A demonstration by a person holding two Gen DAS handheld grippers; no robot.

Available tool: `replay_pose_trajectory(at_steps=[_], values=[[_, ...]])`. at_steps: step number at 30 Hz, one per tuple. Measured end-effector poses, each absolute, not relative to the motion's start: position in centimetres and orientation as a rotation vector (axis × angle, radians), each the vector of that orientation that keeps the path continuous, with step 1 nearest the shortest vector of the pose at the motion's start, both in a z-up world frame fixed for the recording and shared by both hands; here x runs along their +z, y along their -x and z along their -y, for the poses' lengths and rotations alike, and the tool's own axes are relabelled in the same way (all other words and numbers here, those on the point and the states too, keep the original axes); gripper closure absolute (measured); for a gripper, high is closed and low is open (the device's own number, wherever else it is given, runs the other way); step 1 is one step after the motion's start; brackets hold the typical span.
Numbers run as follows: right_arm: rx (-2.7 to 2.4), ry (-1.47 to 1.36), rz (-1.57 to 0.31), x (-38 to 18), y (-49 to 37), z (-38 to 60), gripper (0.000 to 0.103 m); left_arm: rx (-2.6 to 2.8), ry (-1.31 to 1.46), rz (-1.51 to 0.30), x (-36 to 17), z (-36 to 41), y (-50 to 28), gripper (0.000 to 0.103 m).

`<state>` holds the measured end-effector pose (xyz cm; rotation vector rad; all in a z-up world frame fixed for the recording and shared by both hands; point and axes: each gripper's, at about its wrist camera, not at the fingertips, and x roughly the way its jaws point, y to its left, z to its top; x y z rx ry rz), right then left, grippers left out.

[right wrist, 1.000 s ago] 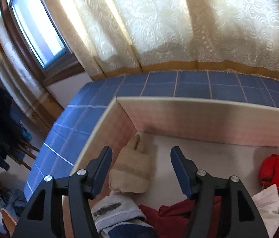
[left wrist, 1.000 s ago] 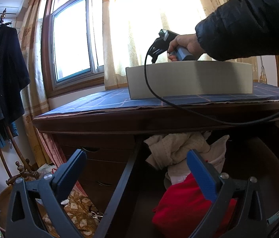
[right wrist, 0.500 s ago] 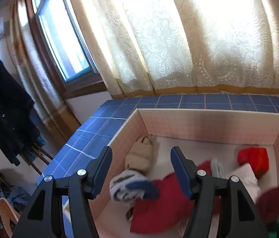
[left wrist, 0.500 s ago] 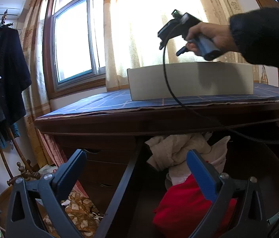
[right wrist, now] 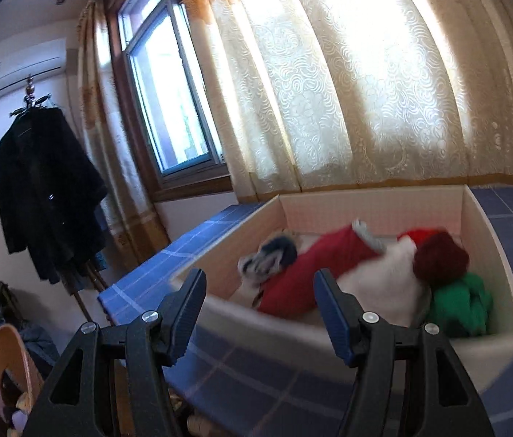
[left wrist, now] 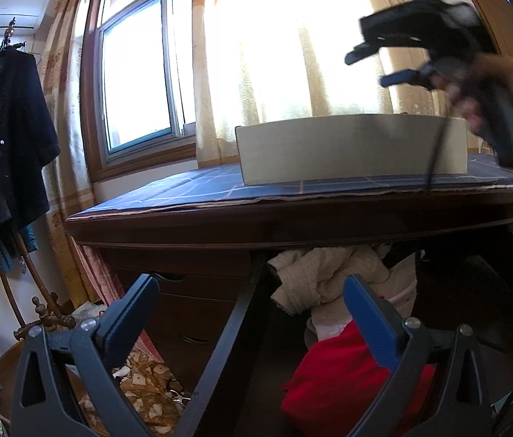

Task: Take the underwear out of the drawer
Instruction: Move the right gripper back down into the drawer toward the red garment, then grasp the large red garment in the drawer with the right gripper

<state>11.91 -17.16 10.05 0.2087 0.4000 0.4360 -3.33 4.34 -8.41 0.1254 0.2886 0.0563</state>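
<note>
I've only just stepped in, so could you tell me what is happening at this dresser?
A person with a gripper in each hand is moving underwear from the open drawer into the white box on the dresser top. The right gripper is open and empty above the near edge of the box, which holds red, green, white and striped garments. The left gripper hangs open over the drawer, where a red garment and cream ones remain.

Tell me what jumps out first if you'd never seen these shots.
The white box on the blue-tiled dresser top, heaped with red, green and white clothes. Below, the open drawer shows a red garment between the open left claw's fingers. The right claw hangs open above the box's near corner.
</note>
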Motion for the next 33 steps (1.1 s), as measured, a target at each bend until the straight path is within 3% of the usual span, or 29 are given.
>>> replay_pose_trajectory(at_steps=[10,24,33], values=[[0.571,-0.190,-0.442,4.2,-5.3,17.6,0.039,0.075,-0.129,-0.290,-8.5,-4.2,3.3,0.000],[0.715,-0.073,-0.907,-4.1,-2.8,16.1,0.039,0.062,-0.105,-0.287,-8.4,-4.6,3.3,0.000],[0.844,0.074,-1.100,-7.1,-2.6,11.4,0.039,0.060,-0.079,-0.286,-8.4,-4.8,3.4,0.000]])
